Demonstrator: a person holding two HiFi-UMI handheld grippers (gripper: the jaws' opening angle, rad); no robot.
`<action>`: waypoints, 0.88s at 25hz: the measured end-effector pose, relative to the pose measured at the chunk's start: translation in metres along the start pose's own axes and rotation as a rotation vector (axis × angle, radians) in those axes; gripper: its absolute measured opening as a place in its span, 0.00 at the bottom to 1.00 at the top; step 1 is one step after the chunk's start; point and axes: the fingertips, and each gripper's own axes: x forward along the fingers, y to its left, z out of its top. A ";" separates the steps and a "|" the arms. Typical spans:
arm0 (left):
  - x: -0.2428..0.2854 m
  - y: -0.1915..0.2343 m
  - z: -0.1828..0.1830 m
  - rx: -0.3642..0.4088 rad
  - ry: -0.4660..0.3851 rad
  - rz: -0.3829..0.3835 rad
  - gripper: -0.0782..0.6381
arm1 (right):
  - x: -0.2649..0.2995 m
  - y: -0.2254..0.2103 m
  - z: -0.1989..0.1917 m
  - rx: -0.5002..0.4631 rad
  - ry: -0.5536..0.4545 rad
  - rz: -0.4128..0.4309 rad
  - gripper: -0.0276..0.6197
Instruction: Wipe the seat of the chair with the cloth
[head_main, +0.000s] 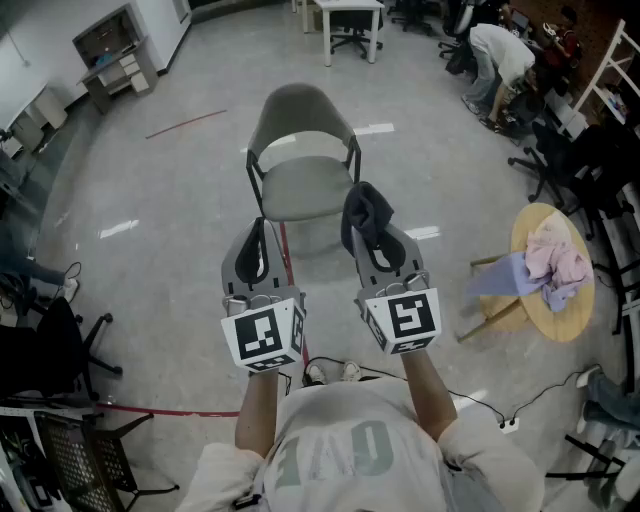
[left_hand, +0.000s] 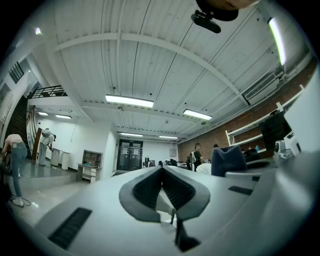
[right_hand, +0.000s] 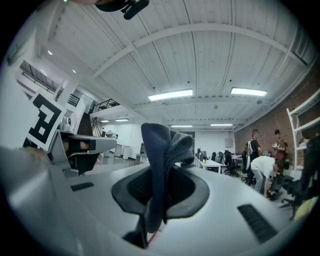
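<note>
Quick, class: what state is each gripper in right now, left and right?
Left gripper: closed, nothing between its jaws.
Right gripper: closed on the dark cloth.

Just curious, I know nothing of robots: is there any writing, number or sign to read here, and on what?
Shirt: large pale letters, seen upside down and creased; unreadable.
Marker cubes on left gripper and right gripper: black-and-white square patterns, no words.
Nothing else carries readable text.
</note>
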 end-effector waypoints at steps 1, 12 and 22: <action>0.000 -0.003 -0.001 0.002 0.002 0.002 0.13 | -0.001 -0.003 -0.001 0.003 0.001 0.000 0.12; 0.011 -0.049 -0.020 0.013 0.027 0.045 0.13 | -0.017 -0.055 -0.021 0.006 0.024 0.036 0.12; 0.008 -0.029 -0.009 0.017 0.008 0.133 0.13 | -0.007 -0.064 -0.009 -0.002 -0.010 0.070 0.12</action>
